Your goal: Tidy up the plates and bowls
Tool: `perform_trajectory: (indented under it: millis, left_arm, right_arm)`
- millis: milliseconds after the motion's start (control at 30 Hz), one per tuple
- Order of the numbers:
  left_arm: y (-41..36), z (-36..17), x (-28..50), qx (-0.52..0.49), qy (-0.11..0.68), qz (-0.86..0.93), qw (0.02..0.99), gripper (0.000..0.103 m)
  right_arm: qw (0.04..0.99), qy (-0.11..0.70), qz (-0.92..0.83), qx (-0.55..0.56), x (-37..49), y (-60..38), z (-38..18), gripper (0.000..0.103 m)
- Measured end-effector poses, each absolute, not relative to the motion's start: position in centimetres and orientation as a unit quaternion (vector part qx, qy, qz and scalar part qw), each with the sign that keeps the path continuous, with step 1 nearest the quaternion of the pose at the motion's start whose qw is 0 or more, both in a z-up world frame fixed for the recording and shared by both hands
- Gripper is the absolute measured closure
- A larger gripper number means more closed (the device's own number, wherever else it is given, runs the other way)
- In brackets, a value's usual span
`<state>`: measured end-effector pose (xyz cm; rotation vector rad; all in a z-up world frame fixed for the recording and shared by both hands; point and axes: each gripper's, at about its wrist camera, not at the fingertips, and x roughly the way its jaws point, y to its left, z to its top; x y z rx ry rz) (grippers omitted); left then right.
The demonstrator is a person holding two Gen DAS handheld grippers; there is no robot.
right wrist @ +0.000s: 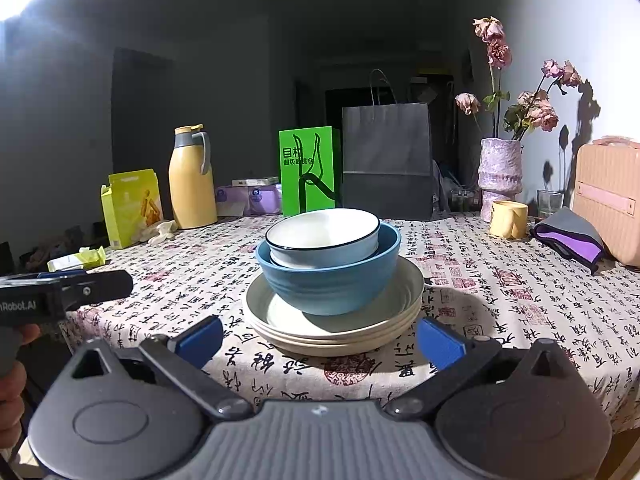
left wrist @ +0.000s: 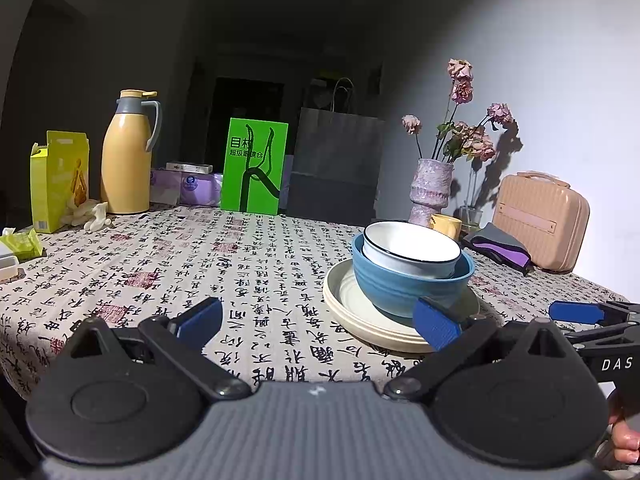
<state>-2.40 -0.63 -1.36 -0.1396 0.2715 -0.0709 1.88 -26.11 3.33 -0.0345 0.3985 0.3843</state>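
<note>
Crockery sits in one stack near the counter's front edge: a white bowl [right wrist: 322,236] nests in a blue bowl [right wrist: 328,276], which stands on a pile of cream plates [right wrist: 336,328], all upright with rims level and mouths up. Being round, the stack has no long axis, so no approach angle is favoured by its shape. The right claw [right wrist: 320,342] hangs just short of the plates with the stack dead ahead and centred between its blue pads [right wrist: 200,338], jaws spread wide and holding nothing. The left claw [left wrist: 318,322] is likewise wide open and empty, but the stack lies ahead and off to its right, its right pad overlapping the plates' near rim in the left wrist view. The right one looks the better placed, needing only a straight push forward, though its spread seems narrower than the plates, so I judge a rim grip likelier than a span across. The top bowl leans slightly in the blue one and may rattle if nudged. Behind, along the far edge, stand a flask [right wrist: 191,178], a green box [right wrist: 307,170], a vase [right wrist: 500,174] and a mug [right wrist: 508,219], well apart from the stack.
</note>
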Motion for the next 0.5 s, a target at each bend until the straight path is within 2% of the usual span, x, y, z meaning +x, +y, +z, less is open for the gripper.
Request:
perform_trajectory:
  millis: [500]
  left_arm:
    - [-0.70, -1.31, -2.55, -0.068, 0.132, -0.036, 0.988, 0.000]
  right_arm:
    - [0.961, 0.199, 0.192, -0.019, 1.93, -25.99, 3.27, 0.000]
